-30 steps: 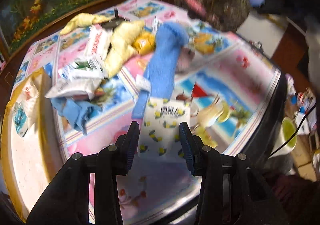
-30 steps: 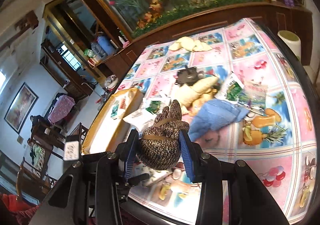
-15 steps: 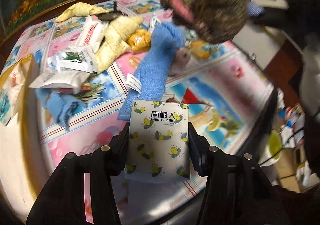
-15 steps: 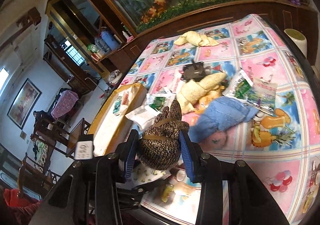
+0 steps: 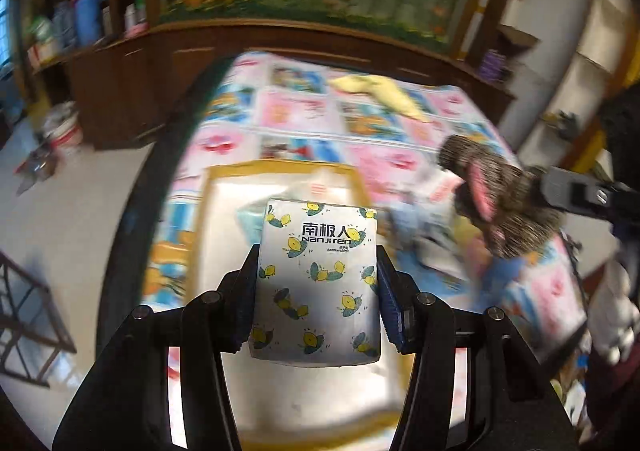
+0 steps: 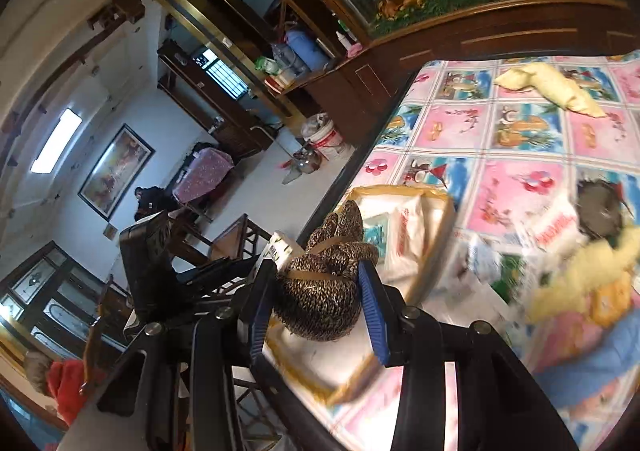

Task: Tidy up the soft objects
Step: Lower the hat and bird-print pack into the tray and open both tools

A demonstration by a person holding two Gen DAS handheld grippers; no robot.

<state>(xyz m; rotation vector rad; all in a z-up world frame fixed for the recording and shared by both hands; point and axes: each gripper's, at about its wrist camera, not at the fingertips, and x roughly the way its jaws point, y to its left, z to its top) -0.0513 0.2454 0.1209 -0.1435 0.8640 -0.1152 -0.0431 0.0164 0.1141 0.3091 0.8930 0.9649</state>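
Note:
My left gripper [image 5: 316,283] is shut on a white tissue pack [image 5: 318,275] printed with lemons, held above a white tray with a yellow rim [image 5: 280,167]. My right gripper [image 6: 318,283] is shut on a brown knitted pouch [image 6: 326,291], which hangs over the near end of the same tray [image 6: 440,195]. In the left wrist view the pouch [image 5: 500,199] and the right gripper's body show at the right. In the right wrist view the tissue pack [image 6: 282,247] peeks out just left of the pouch. White packets lie in the tray.
A round table with a colourful cartoon cloth [image 6: 520,131] carries a yellow cloth [image 6: 548,85] at the back, a blue towel [image 6: 592,367], yellow soft items [image 6: 588,275], a dark object [image 6: 600,207] and snack packets [image 6: 552,231]. Chairs and floor lie beyond the table's left edge.
Both grippers swung left from the clutter in the table's middle to above the yellow-rimmed tray. The left gripper lifted the tissue pack off the table. The pouch stayed in the right gripper.

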